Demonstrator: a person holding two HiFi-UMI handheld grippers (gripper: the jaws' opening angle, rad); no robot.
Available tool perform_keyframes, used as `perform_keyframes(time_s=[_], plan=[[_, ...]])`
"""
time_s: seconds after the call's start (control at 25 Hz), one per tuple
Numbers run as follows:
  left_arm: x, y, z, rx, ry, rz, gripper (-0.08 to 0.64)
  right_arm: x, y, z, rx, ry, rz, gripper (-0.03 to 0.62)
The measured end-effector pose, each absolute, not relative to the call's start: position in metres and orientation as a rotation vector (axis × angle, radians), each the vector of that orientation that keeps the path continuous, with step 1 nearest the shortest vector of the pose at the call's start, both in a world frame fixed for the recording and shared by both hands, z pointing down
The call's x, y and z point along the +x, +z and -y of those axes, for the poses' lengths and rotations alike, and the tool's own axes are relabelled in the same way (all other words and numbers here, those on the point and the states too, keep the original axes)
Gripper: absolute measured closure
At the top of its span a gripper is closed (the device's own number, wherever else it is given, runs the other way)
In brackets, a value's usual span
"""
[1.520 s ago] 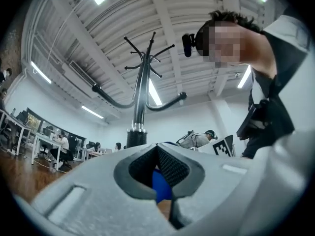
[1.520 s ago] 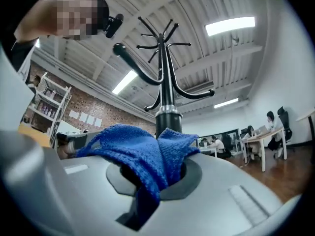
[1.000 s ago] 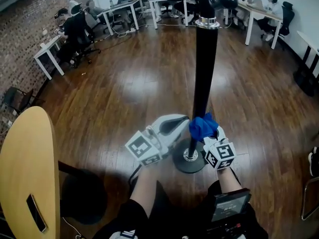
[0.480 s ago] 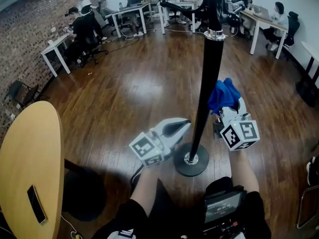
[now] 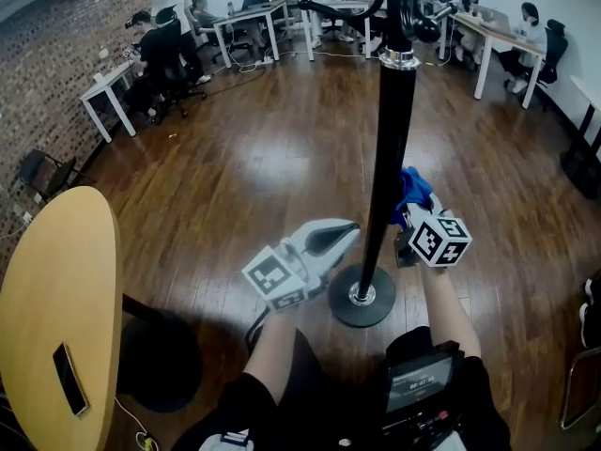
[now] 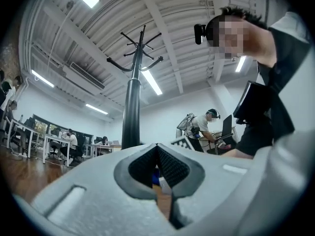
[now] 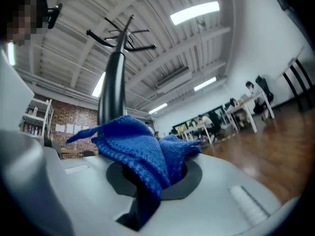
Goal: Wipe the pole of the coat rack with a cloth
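The black coat rack pole rises from a round black base on the wooden floor, with its hooks at the top. My right gripper is shut on a blue knitted cloth, which sits against the pole's right side, low down. In the right gripper view the cloth bunches out of the jaws, with the pole just behind it. My left gripper is shut and holds nothing, its tip just left of the pole.
A round yellow table with a phone on it stands at the near left. White desks with seated people line the back and left wall. A black chair stands by the brick wall.
My right gripper lifted the cloth from low on the pole, near the base, up to the pole's right side, then dropped slightly. The left gripper barely moved.
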State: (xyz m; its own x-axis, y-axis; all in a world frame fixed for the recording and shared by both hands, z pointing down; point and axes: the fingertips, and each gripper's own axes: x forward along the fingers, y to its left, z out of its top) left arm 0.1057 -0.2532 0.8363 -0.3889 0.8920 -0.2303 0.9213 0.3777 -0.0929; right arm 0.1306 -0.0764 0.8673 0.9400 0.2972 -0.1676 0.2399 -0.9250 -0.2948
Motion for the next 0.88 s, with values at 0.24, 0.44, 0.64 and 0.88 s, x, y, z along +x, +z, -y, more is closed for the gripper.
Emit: perform_keyframes(time_s=[0.24,0.44,0.64,0.88], plan=[[0.100,0.862,0.249,1.631,-0.231,-2.507,0.563,0.121,1.092,0.088,-2.449,-0.057,0.373,0.558],[0.105,0.862,0.248,1.630,-0.242,-2.500,0.563,0.116,1.083,0.089,-2.408,0.007,0.331,0.558],[0.105,0.851,0.251,1.620,-0.271,-2.497,0.563,0.107,0.862,0.096,-2.702,0.516,0.243,0.558],[0.101,0.829,0.259,1.614,-0.348,-2.490,0.563,0.098,0.642,0.162,-3.169,0.950,0.260,0.558]])
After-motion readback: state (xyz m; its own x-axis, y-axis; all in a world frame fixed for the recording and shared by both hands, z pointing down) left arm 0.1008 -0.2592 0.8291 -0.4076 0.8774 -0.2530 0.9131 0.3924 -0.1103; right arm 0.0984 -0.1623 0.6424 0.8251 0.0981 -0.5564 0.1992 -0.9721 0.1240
